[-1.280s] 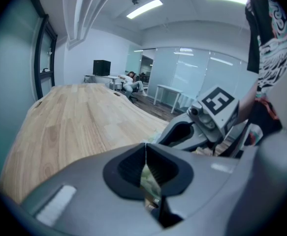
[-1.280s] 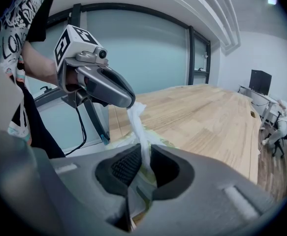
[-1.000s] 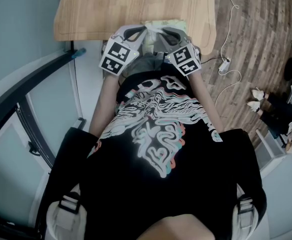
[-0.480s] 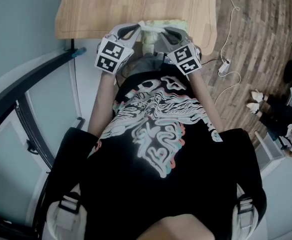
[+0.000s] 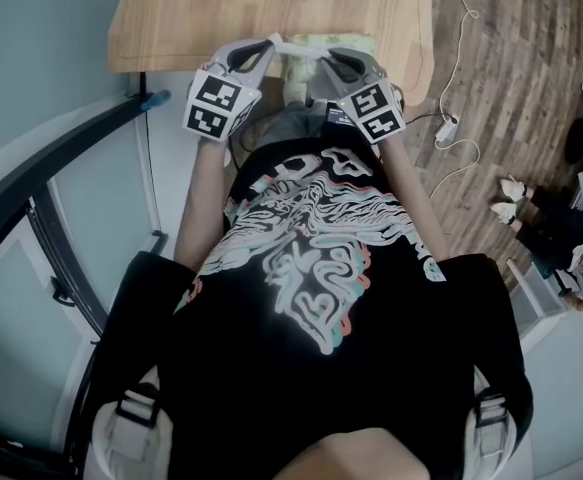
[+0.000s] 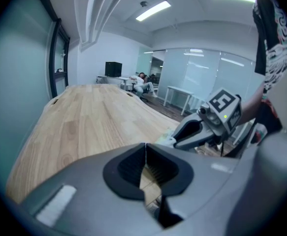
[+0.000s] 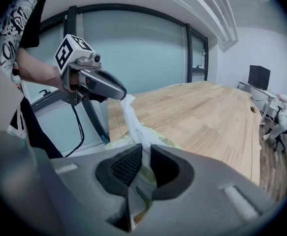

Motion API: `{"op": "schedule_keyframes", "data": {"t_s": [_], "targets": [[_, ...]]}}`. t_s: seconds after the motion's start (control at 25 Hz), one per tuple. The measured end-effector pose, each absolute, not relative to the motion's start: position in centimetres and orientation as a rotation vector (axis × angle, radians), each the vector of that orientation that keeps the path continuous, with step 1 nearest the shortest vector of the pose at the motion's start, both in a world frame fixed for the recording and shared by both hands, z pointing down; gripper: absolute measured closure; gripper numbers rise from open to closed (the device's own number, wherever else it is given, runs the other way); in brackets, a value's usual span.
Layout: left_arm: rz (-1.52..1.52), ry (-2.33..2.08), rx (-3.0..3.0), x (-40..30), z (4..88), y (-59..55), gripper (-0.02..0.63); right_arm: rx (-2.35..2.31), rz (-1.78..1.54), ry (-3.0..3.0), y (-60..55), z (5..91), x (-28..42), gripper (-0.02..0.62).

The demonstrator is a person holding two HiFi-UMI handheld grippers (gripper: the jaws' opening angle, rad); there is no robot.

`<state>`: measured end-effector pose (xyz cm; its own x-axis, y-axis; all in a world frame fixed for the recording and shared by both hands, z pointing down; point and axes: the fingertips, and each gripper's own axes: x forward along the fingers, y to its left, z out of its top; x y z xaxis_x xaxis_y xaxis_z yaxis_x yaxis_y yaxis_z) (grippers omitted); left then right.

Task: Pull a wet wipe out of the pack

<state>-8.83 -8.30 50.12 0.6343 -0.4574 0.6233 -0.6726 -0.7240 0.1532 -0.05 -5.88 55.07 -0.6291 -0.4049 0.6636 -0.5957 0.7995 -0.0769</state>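
Observation:
A pale green wipe pack [image 5: 348, 42] lies at the near edge of the wooden table [image 5: 221, 8]. My right gripper [image 5: 323, 61] is down on the pack [image 7: 169, 142], its jaws closed to a narrow gap with pack material between them. A white wet wipe [image 7: 132, 119] rises out of the pack to my left gripper [image 7: 123, 95], which is shut on the wipe's upper end. In the head view the wipe [image 5: 297, 48] stretches between the left gripper [image 5: 270, 44] and the right one. In the left gripper view the pads meet, and the right gripper [image 6: 171, 140] rests on the pack [image 6: 163, 138].
The table runs away from me, long and bare. A glass wall with dark frames [image 7: 133, 48] stands on my left. A white cable and a power strip [image 5: 449, 128] lie on the wood floor at the right. A person sits far off [image 6: 143, 85].
My left gripper has moved left and away from the pack, and the wipe between the two grippers is drawn out longer. The right gripper has stayed on the pack.

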Motion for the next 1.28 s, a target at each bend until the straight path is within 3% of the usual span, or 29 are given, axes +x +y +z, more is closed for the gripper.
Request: {"op": "schedule_keyframes", "data": {"t_s": [0.36, 0.52, 0.88, 1.28], "targets": [[0.800, -0.950, 2.458, -10.3, 50.4, -8.5, 0.612, 0.745, 0.382, -2.324, -5.9, 55.2, 0.2, 0.558], [0.980, -0.901, 2.459, -11.2, 51.9, -7.6, 0.612, 0.763, 0.366, -2.319, -6.0, 55.2, 0.4, 0.594], [1.352, -0.834, 2.443, -13.6, 55.4, -6.3, 0.612, 0.791, 0.351, -2.330, -5.9, 54.1, 0.6, 0.595], [1.424, -0.865, 2.417, -15.4, 57.2, -7.7, 0.611, 0.888, 0.368, -2.364, -6.5, 52.6, 1.9, 0.595]]}}
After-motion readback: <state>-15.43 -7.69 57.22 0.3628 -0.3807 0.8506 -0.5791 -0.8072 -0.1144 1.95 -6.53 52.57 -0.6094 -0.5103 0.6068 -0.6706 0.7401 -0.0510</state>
